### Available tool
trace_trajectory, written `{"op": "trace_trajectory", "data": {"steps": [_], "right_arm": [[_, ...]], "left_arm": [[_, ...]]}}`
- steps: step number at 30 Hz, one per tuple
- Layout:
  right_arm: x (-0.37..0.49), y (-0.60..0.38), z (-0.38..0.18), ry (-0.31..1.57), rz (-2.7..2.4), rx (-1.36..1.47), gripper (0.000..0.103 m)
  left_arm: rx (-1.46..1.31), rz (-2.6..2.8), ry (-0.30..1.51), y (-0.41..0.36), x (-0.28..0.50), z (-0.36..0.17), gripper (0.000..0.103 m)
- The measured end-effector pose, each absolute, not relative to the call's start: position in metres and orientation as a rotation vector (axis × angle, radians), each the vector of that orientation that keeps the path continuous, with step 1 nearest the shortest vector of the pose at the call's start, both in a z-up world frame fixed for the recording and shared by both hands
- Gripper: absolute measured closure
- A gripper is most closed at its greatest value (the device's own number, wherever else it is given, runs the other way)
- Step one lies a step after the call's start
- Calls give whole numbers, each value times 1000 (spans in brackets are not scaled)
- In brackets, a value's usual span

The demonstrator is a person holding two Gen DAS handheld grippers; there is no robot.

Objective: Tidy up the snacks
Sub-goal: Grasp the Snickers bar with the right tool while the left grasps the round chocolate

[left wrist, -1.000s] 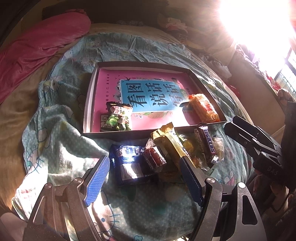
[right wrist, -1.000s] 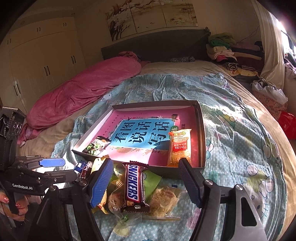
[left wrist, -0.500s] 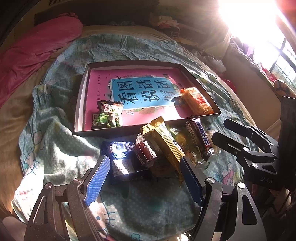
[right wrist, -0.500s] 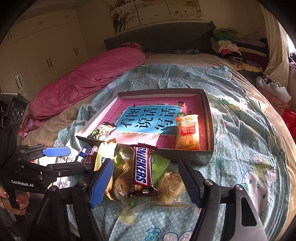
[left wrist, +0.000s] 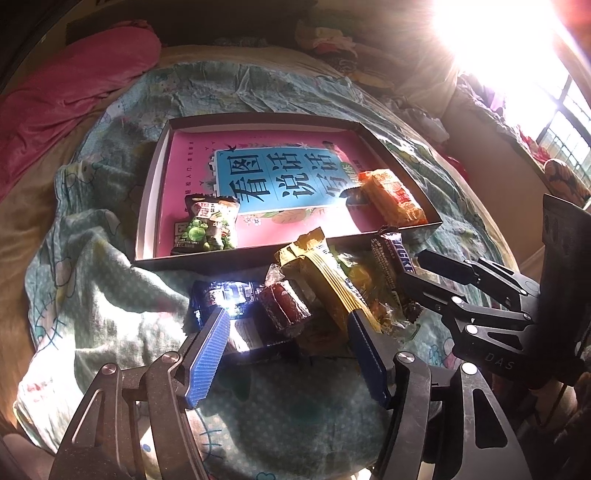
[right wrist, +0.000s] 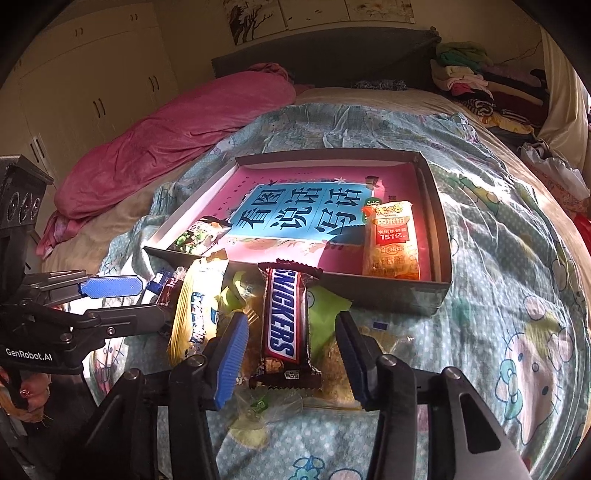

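Note:
A shallow box (left wrist: pixel 147 206) (right wrist: pixel 439 236) with a pink and blue book inside lies on the bed. In it are a green pea packet (left wrist: pixel 207 229) (right wrist: pixel 192 236) and an orange cracker packet (left wrist: pixel 393 197) (right wrist: pixel 391 240). In front of it is a snack pile: a Snickers bar (right wrist: pixel 282 321) (left wrist: pixel 397 266), a yellow packet (left wrist: pixel 325 273) (right wrist: pixel 197 314), a dark red sweet (left wrist: pixel 284 306) and a dark blue packet (left wrist: pixel 229 299). My left gripper (left wrist: pixel 288 325) is open around the red sweet. My right gripper (right wrist: pixel 290 328) is open astride the Snickers bar.
The bed has a teal cartoon quilt (right wrist: pixel 517 332) and a pink duvet (right wrist: pixel 166 140) at the far left. Folded clothes (right wrist: pixel 480 77) are piled by the headboard. White wardrobes (right wrist: pixel 92 74) stand to the left. Strong sun glares through a window (left wrist: pixel 498 29).
Both grippers have moved forward and down toward the snack pile. The right gripper's fingers now flank the Snickers bar, and the left's fingers reach the dark blue and yellow packets.

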State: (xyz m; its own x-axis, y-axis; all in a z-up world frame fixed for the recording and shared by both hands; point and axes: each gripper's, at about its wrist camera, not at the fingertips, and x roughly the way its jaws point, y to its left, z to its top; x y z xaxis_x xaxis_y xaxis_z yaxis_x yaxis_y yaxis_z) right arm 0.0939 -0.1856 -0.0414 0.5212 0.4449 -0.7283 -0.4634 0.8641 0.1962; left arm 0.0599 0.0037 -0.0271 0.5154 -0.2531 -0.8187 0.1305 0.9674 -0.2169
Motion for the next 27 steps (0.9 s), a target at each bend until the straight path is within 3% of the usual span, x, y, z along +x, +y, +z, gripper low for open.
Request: {"op": "trace_trajectory", "data": {"steps": [10,18,20,27], "right_arm": [[103,-176,-49,874,552,-49,70],[107,-171,-52,867,545,-86,73],[107,-170,-52,862,544,-96,73],[106,-169,-52,859,545,-103,73]], "left_arm": [[-153,-223,1029,4,67,-36,45],[-151,-214,1035,2,73,-39,46],[-144,-205,1041,1,74,-40,55],[-117,-172,1050,-4,78,-42,62]]}}
